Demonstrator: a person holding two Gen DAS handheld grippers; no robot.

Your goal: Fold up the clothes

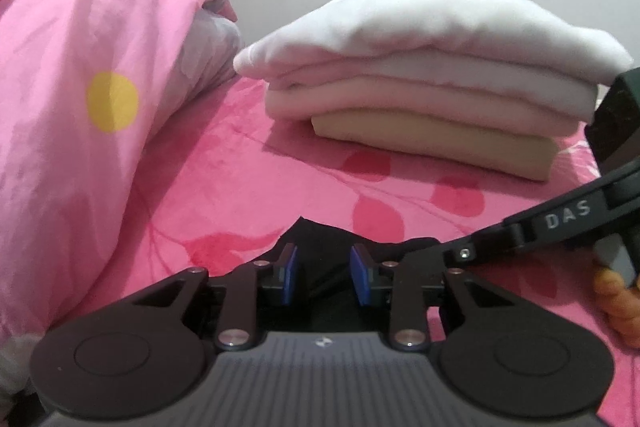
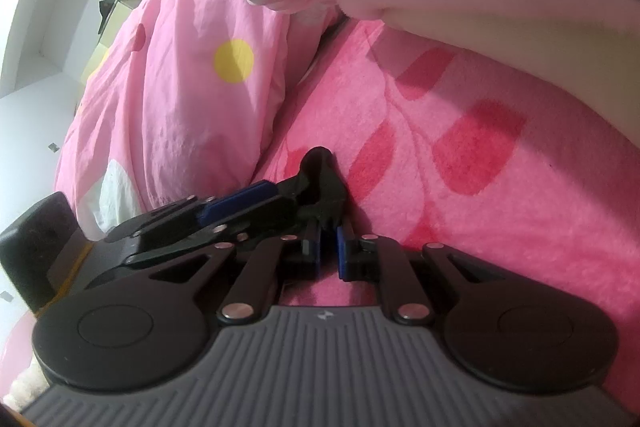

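Black cloth sits between left jaws, pinched in right jaws.

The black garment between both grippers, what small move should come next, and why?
Probably close the left gripper on the black garment: its pads stand apart around the cloth, while the right gripper already pinches it beside the folded stack.

Left gripper jaws parted, right gripper jaws closed
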